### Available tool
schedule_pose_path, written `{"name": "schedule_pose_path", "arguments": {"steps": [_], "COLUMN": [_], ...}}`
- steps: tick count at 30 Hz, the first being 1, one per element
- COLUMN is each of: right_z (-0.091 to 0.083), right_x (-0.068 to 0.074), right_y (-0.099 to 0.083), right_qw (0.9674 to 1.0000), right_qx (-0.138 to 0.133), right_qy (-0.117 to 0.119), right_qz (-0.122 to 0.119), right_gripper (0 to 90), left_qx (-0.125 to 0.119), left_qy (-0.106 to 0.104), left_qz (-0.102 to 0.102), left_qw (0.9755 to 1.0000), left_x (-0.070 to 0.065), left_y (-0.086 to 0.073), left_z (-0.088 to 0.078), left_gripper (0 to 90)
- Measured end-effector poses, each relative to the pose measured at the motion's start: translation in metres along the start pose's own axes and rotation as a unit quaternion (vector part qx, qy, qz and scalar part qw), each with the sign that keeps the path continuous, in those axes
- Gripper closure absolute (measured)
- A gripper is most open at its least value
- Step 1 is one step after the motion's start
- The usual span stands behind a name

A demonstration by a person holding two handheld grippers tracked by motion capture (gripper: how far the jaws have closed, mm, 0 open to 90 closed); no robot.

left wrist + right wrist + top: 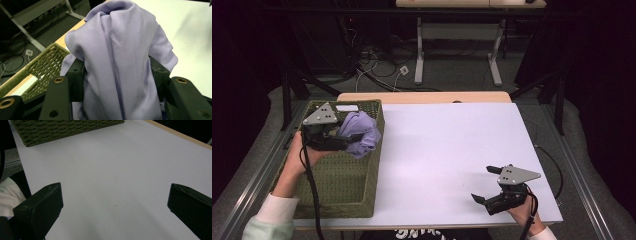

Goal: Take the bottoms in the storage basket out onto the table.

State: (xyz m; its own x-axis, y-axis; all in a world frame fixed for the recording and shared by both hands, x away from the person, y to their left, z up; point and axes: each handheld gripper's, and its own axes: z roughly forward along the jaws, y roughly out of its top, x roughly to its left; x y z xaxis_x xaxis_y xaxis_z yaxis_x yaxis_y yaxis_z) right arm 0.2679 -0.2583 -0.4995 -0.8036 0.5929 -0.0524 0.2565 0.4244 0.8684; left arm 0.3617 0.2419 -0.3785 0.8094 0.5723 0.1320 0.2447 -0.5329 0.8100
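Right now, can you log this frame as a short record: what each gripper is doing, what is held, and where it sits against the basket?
left gripper: shut on the lilac cloth
cloth position: bunched, lifted over the green woven basket, at its right wall
right gripper: open, nothing between the jaws, above the white table
basket: at the table's left edge

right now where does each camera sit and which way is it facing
High view: above the person's side, looking forward and down on the white table; forearms and both grippers show.
Left gripper view: on the left gripper, looking along its jaws, shut on the lilac cloth; basket beside.
Right gripper view: on the right gripper, facing across the table, jaws open.
All three share the basket and table.
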Motion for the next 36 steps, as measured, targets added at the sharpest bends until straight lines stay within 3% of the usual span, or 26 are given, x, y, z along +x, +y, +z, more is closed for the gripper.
{"name": "schedule_pose_path", "arguments": {"steps": [36], "right_z": [0.001], "right_x": [0.002], "right_y": [0.001], "right_qw": [1.0], "right_qx": [0.001], "right_qy": [-0.001], "right_qz": [-0.004], "right_gripper": [0.0], "left_qx": [-0.011], "left_qy": [-0.027], "left_qz": [0.031], "left_qw": [0.9991], "left_x": [-0.014], "left_y": [0.033], "left_z": [0.027], "left_gripper": [45.0]}}
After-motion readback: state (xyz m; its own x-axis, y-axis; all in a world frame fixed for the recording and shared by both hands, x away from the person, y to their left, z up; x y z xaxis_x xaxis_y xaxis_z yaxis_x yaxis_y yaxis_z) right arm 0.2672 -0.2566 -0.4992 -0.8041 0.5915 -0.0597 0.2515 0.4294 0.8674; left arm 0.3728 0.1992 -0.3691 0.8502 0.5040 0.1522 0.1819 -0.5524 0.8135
